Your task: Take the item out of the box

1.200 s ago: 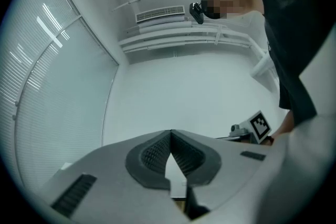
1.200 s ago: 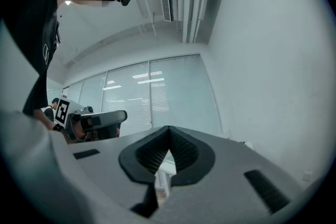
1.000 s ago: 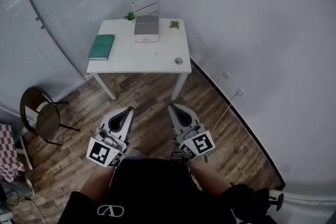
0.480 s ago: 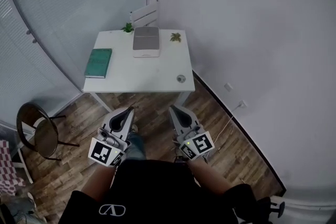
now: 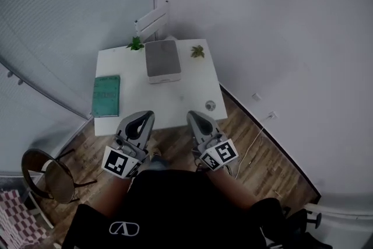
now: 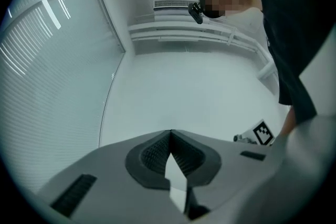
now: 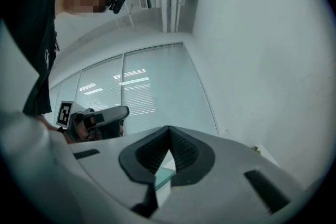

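Observation:
A grey box (image 5: pixel 162 59) with a white base lies at the back middle of a white table (image 5: pixel 175 103) in the head view. My left gripper (image 5: pixel 141 119) and right gripper (image 5: pixel 196 117) hang side by side over the table's near edge, well short of the box. Both are shut with nothing between the jaws. In the left gripper view the tips (image 6: pixel 170 132) meet and point up at the wall. The right gripper view shows the same, with its tips (image 7: pixel 168 128) touching and the left gripper (image 7: pixel 100 122) off to the side. The box's contents are hidden.
A green book (image 5: pixel 106 95) lies on the table's left side. Two small plants (image 5: pixel 136 44) (image 5: pixel 197 51) flank the box, and a small round object (image 5: pixel 210 105) sits at the right front. A white chair (image 5: pixel 152 19) stands behind the table, and a round stool (image 5: pixel 52 176) on the wood floor at left.
The table has come closer in the head view and now lies just under the gripper tips. Both grippers have stayed shut and side by side.

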`<state>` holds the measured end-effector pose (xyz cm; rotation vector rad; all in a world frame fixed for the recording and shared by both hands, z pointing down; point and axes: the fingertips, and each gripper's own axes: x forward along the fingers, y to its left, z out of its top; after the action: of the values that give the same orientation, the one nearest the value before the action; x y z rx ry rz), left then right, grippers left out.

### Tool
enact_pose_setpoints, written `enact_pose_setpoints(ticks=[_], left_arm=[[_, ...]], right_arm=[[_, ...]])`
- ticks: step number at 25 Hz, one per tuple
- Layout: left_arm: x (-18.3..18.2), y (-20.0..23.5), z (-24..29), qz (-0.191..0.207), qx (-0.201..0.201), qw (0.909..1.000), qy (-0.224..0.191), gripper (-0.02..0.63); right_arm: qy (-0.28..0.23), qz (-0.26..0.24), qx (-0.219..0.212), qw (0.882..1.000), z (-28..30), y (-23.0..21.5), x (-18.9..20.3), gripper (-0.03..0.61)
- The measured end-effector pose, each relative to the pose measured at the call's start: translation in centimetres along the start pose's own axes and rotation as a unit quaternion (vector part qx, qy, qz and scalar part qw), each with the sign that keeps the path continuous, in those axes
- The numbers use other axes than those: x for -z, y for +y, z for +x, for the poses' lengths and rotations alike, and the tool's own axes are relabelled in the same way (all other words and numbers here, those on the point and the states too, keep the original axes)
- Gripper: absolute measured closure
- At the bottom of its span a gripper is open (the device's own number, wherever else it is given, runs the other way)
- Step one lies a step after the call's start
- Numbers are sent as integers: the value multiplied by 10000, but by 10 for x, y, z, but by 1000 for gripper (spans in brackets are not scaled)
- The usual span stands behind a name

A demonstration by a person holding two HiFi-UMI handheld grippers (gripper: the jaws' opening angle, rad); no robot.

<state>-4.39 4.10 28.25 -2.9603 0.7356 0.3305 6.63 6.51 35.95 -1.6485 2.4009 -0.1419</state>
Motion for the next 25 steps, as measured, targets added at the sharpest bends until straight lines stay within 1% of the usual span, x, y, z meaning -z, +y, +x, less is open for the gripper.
enact_pose_setpoints(ticks=[3,7,10,12,14,17,21,25], left_arm=[[6,37,17,-84,135,9999,-23,609],[12,70,29,-220,256,9994,-57,609],[19,87,34,-304,324,9990,-59,609],[24,93,36,-356,326,9988,-44,609],[29,98,36,-418,285,9987,7,609],[32,103,38,-461,196,9987,70,609],[43,111,44,-506,-53,9982,311,609],[51,116,48,-489,-246,9974,466,609]], right_arm=[[73,163,111,9998,40,-14,12,574],[147,411,225,9988,78,-29,25,572],[125,877,297,9956,100,-45,42,574],[95,1318,369,9905,110,-57,58,574],[59,1856,464,9815,120,-70,71,574],[16,2610,534,9639,134,-87,90,574],[-53,3426,524,9380,149,-109,118,574],[-214,4092,347,9115,169,-127,138,574]])
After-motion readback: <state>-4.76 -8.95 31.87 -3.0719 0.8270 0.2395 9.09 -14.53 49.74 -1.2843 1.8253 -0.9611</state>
